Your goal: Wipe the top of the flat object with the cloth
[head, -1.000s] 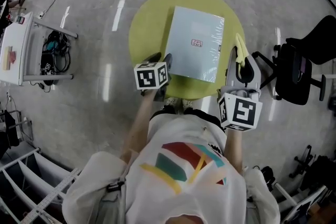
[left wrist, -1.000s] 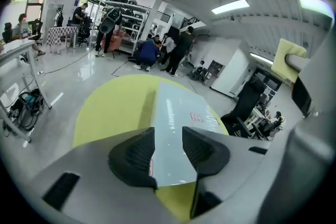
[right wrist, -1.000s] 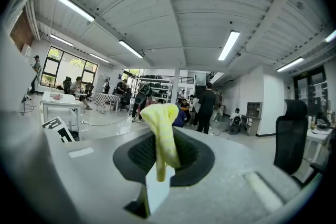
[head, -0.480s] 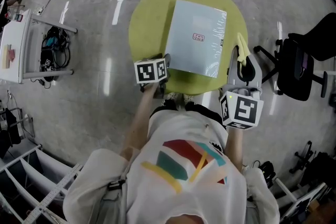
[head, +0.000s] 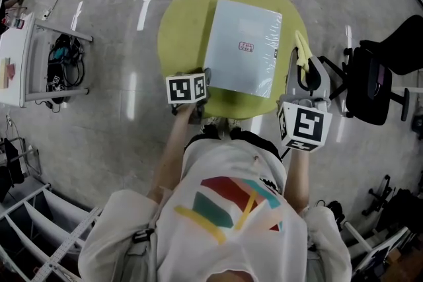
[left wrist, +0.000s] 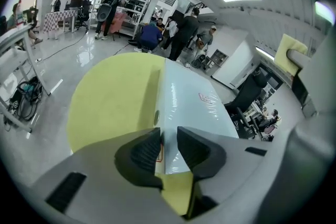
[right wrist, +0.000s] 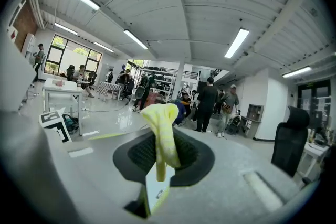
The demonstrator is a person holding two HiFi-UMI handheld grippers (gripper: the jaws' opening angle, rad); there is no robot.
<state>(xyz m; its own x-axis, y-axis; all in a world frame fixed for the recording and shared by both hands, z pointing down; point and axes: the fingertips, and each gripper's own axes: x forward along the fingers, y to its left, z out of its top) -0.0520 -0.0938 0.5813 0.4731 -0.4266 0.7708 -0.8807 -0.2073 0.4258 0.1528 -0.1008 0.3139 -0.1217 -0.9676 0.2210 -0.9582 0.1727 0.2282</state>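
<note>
A pale blue flat object point(head: 243, 46) lies on a round yellow table point(head: 182, 23). My left gripper point(head: 203, 79) is at its near left corner. In the left gripper view the jaws point(left wrist: 168, 147) are closing around that corner of the flat object point(left wrist: 189, 102), and the pads look to touch it with no gap showing. My right gripper point(head: 305, 72) hangs off the table's right edge, clear of the flat object. It is shut on a yellow cloth point(head: 301, 53), which sticks up between the pads and droops over them point(right wrist: 163, 134).
A black office chair point(head: 373, 82) stands close to the right of the table. A white side table point(head: 16, 63) with cables under it is at the far left. Several people point(left wrist: 184, 34) stand in the background beyond the table. White racks point(head: 26, 221) sit at the lower left.
My left gripper has stayed at the flat object's near left corner, edging slightly towards it. The right gripper with the cloth has barely moved.
</note>
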